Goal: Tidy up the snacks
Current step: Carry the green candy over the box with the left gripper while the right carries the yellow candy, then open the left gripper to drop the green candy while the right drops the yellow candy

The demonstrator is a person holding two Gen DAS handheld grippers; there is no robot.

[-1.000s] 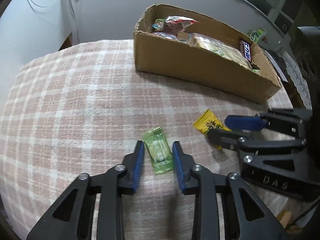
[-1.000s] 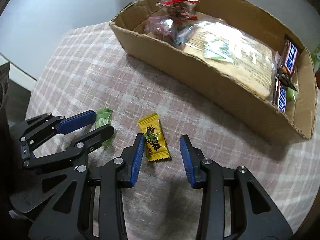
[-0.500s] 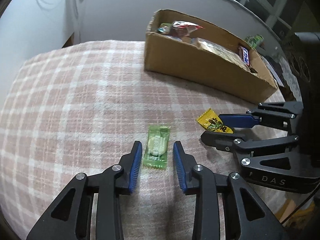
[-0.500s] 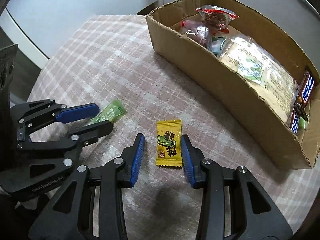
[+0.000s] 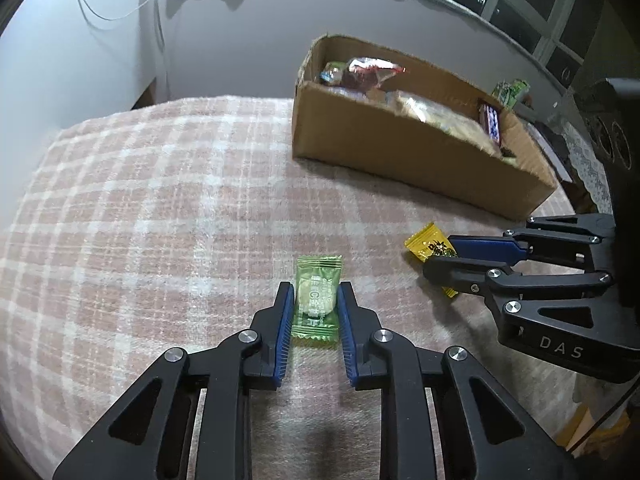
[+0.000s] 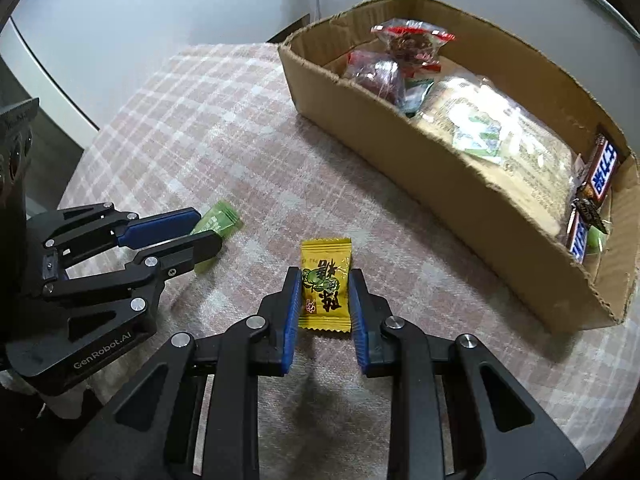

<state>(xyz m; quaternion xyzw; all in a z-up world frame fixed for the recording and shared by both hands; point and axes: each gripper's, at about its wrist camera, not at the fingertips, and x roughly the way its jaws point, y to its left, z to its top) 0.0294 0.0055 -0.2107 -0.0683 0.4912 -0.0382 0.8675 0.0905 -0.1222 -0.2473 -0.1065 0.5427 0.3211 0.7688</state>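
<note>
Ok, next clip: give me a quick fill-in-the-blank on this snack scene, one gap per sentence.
1. The left gripper is shut on the ____ candy.
2. The yellow candy sits between the pads of the ____ gripper.
3. The other snacks lie in a ____ box.
4. Both candies lie on a ____ cloth.

Missing words: green; right; cardboard; checked

Looks like someone's home to us. We've got a pink plaid tablecloth (image 5: 160, 208), a cardboard snack box (image 6: 460, 184), and a dark window (image 5: 540, 12) behind.
</note>
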